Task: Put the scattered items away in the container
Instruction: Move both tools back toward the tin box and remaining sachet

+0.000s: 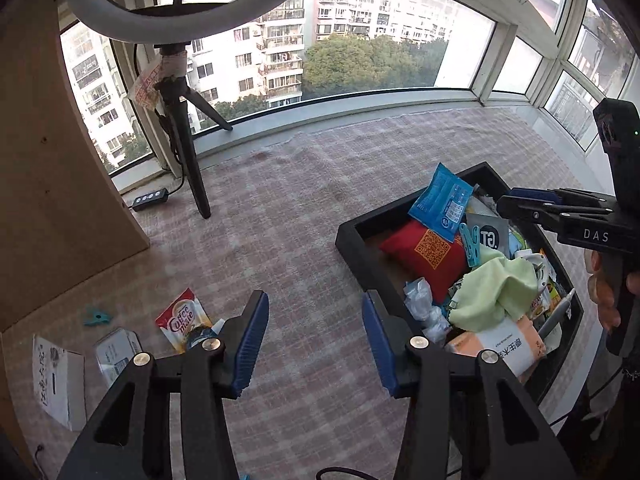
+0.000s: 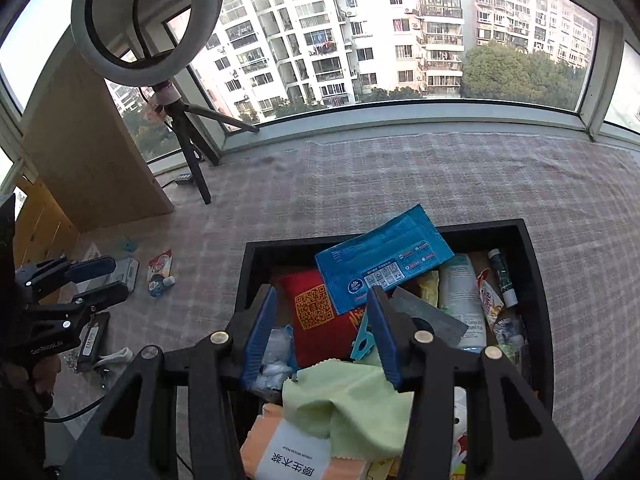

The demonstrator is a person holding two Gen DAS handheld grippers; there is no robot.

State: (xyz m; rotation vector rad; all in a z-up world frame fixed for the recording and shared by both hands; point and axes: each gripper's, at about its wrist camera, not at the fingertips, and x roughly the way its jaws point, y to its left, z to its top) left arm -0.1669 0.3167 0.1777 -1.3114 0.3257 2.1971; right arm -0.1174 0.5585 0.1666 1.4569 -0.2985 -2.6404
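A black tray point(image 1: 352, 236) point(image 2: 536, 264) sits on the checked cloth, full of items: a blue wipes pack point(image 1: 440, 202) point(image 2: 384, 258), a red pouch point(image 1: 420, 256) point(image 2: 316, 312), a green cloth point(image 1: 496, 292) point(image 2: 352, 408) and an orange tissue pack point(image 1: 504, 344) point(image 2: 288, 452). My left gripper point(image 1: 316, 340) is open and empty, over bare cloth left of the tray. My right gripper point(image 2: 320, 336) is open and empty above the tray; it also shows in the left wrist view point(image 1: 508, 200). A Coffee-mate sachet point(image 1: 182, 318) point(image 2: 160, 264) lies loose at the left.
More loose items lie at the left: a white box point(image 1: 60, 380), a small packet point(image 1: 116, 352), a teal clip point(image 1: 96, 316), a dark flat item point(image 2: 92, 340). A ring light on a tripod point(image 1: 188, 160) point(image 2: 192, 160) stands by the window. A wooden cabinet point(image 1: 48, 200) bounds the left.
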